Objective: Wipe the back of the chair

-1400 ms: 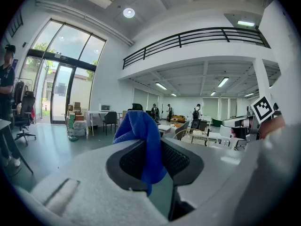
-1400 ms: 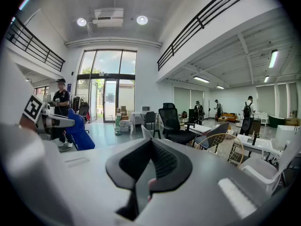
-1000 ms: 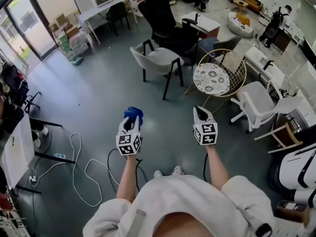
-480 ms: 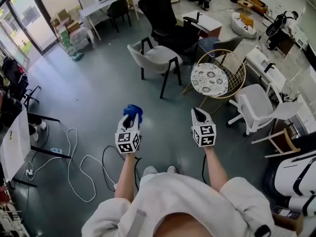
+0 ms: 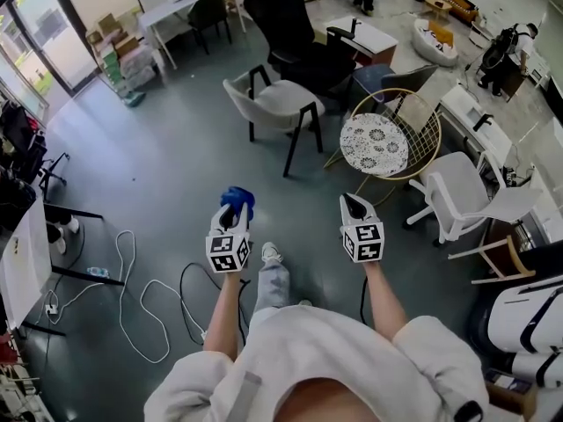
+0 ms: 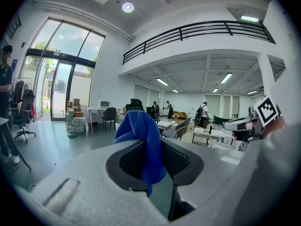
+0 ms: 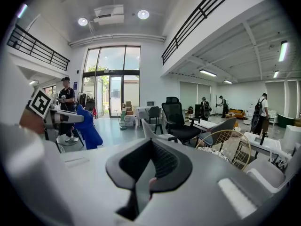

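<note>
head view: grey chair (image 5: 280, 102) well apart from both grippers | left gripper view: left gripper (image 6: 153, 163) clamps blue cloth (image 6: 142, 135) | right gripper view: right gripper (image 7: 148, 167) pinched together, empty

Head view: from above person's shoulders, steeply down, wide over grey floor (image 5: 167, 148). Left gripper view: close behind own jaws, level across hall toward glass doors (image 6: 59, 91). Right gripper view: same low, level stance. All three shared black office chair (image 5: 295, 25) and wire chair (image 5: 424, 130). Each gripper view caught other at edge: right gripper (image 6: 237, 124), left gripper (image 7: 70, 118).
</note>
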A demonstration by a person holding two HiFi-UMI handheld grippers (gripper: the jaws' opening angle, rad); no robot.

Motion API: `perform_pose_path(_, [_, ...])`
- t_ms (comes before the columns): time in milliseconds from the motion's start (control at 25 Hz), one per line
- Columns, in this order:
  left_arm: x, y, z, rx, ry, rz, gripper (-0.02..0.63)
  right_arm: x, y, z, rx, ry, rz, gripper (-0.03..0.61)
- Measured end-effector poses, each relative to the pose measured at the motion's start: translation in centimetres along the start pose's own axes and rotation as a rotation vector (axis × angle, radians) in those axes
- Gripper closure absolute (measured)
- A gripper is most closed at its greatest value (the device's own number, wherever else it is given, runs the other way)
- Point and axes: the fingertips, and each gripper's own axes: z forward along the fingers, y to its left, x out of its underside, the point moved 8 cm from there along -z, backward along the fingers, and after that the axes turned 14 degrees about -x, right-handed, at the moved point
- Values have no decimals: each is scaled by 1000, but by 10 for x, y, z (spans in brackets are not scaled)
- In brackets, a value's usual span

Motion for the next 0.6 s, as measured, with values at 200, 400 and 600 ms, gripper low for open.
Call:
perform_pose_path(200, [-4,8,56,25,7,-13,525,-8,-22,39,15,12,-8,577])
perform_pose_path(400, [-19,20,120,62,8,-21,525,-30,-46,89,40,19,-16,577])
perform_pose_path(600, [-47,43,185,91,4,-21,525,-67,-65,146,61,8,-31,577])
